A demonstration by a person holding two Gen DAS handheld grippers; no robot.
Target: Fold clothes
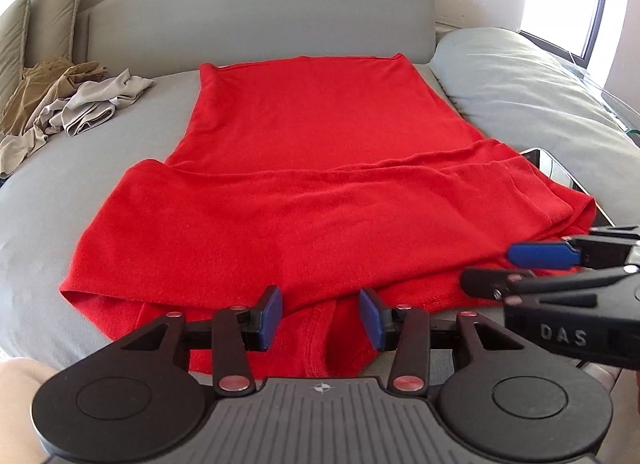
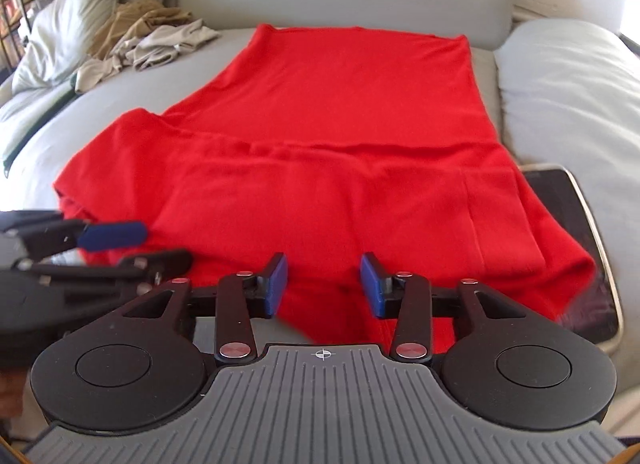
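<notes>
Lying flat on bed (image 1: pixel 36 192): red garment (image 1: pixel 320 192) | left gripper (image 1: pixel 320 318) released over near hem | right gripper (image 2: pixel 324 290) released, jaws apart above cloth

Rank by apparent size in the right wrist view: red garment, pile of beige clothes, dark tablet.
1. red garment, by far the largest.
2. and 3. pile of beige clothes and dark tablet: unsure; the tablet is nearer and partly covered.

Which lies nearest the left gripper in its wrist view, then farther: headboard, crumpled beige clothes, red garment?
From the left gripper:
1. Red garment, directly beneath and ahead.
2. Crumpled beige clothes, far left on the bed.
3. Headboard, at the back.
</notes>
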